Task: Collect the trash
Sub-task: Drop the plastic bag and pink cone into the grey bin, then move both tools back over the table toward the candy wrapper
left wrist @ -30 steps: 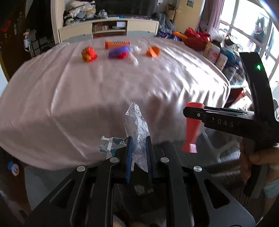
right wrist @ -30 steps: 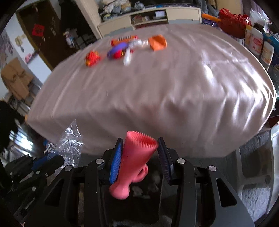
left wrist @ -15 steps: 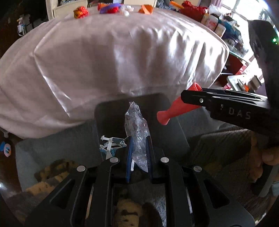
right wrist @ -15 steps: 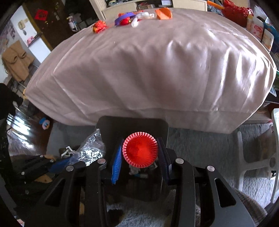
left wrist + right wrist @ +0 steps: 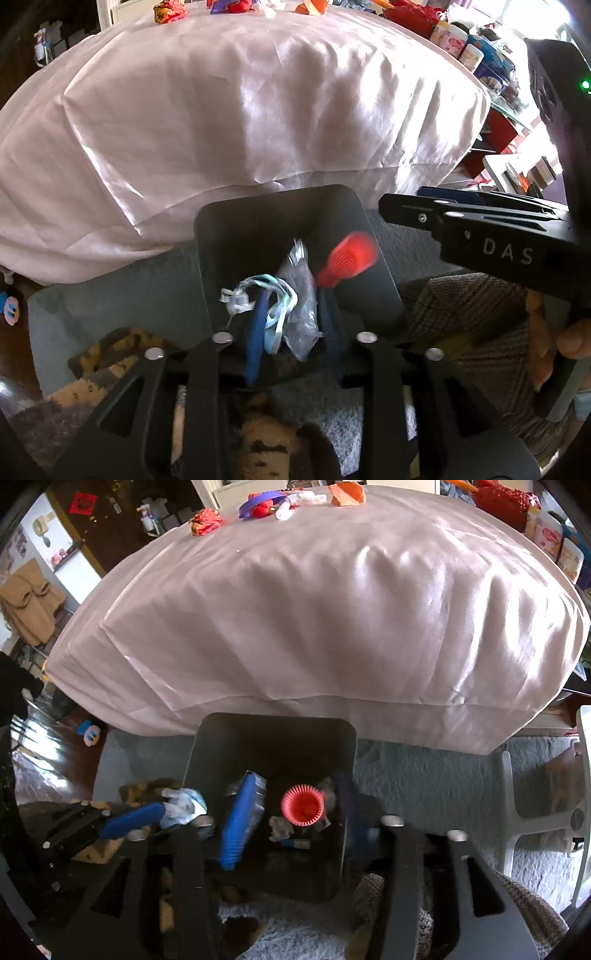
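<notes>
A dark grey trash bin (image 5: 236, 229) (image 5: 207, 746) stands on the floor below the table edge. My left gripper (image 5: 293, 325) is open over the bin, and a clear plastic wrapper (image 5: 301, 314) with a pale blue strip (image 5: 275, 295) hangs loose between its fingers. My right gripper (image 5: 291, 812) is open above the bin. The red ribbed cup (image 5: 303, 805) (image 5: 349, 258) is free of its fingers and falling into the bin, blurred in the left wrist view.
A table with a pink cloth (image 5: 332, 609) fills the back. On its far side lie several wrappers: a red crumpled one (image 5: 205, 520), a purple one (image 5: 258, 507) and an orange one (image 5: 347, 494). Grey carpet (image 5: 424, 775) surrounds the bin. A white stool (image 5: 535, 794) stands to the right.
Both grippers moved down from the table edge to above the bin and opened. The red cup has dropped out of the right gripper; the plastic wrapper has slackened in the left.
</notes>
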Motion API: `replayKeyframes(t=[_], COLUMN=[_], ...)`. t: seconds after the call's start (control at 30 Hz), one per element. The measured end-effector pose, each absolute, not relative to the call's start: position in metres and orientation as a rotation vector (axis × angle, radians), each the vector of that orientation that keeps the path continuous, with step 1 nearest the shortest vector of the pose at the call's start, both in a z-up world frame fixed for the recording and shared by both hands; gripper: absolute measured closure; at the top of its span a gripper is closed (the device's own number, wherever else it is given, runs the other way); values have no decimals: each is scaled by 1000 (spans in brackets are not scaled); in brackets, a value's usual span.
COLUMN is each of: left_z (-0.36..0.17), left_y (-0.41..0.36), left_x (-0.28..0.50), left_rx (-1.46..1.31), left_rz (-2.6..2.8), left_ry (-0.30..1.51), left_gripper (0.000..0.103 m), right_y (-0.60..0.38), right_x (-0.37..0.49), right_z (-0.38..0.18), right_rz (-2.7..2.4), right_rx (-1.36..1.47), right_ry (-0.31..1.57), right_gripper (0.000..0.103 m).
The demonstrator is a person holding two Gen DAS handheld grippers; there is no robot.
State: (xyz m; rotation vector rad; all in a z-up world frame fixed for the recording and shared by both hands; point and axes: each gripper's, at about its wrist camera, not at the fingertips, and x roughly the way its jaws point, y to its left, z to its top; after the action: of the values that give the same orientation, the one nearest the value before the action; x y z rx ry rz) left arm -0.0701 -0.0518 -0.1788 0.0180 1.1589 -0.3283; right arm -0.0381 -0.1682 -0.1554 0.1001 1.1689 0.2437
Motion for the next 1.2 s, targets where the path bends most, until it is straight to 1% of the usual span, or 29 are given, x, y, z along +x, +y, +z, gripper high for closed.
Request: replayKeyframes(t=[0.03, 0.07, 0.1, 0.13, 0.2, 0.23, 0.3, 0.37, 0.5, 0.63, 0.73, 0.8, 0.9, 1.2], left_z=[-178, -178, -177, -176, -174, -173, -170, -167, -152, -130, -110, -98, -83, -53], left_y=[-52, -52, -51, -51, -49, -49, -49, -49, -41, -26, -20, -17, -10, 13], left_x=[-70, -70, -70, -69, -70, -70, -70, -69, -65, -50, -37, -29, -8, 78], left_rx=[19, 19, 17, 15, 10, 8, 5, -4, -57, -118, -85, -56, -30, -19], left_rz=[-327, -326, -323, -320, -314, -312, -320, -324, -310, -284, -257, -244, -219, -94], left_ry=[1158, 1156, 1154, 1152, 1144, 1139, 1133, 1129, 1096, 1061, 1013, 984, 945, 852], left_gripper=[67, 62, 58, 54, 34, 30, 20, 14, 13, 13, 13, 10, 8, 8], right_y=[-169, -170, -171, -173, -177, -179, -183, -185, -191, -196, -198, -201, -209, -230], right_x=[-38, -37, -37, -36, -35, -35, -33, -32, -30, -19, -5, 5, 25, 108], right_z=[-155, -154, -154, -153, -150, -149, -144, -141, -126, -112, -96, -87, -79, -66], right_rz=[238, 233, 225, 214, 200, 198, 202, 204, 192, 198, 201, 200, 191, 78], right_rx=[100, 102, 106, 111, 124, 133, 158, 182, 215, 255, 256, 258, 266, 244], right_ry=[1166, 1164, 1161, 1156, 1139, 1131, 1113, 1100, 1019, 986, 955, 937, 930, 898], right_gripper=[40, 39, 34, 27, 19, 16, 11, 10, 10, 10, 10, 10, 10, 10])
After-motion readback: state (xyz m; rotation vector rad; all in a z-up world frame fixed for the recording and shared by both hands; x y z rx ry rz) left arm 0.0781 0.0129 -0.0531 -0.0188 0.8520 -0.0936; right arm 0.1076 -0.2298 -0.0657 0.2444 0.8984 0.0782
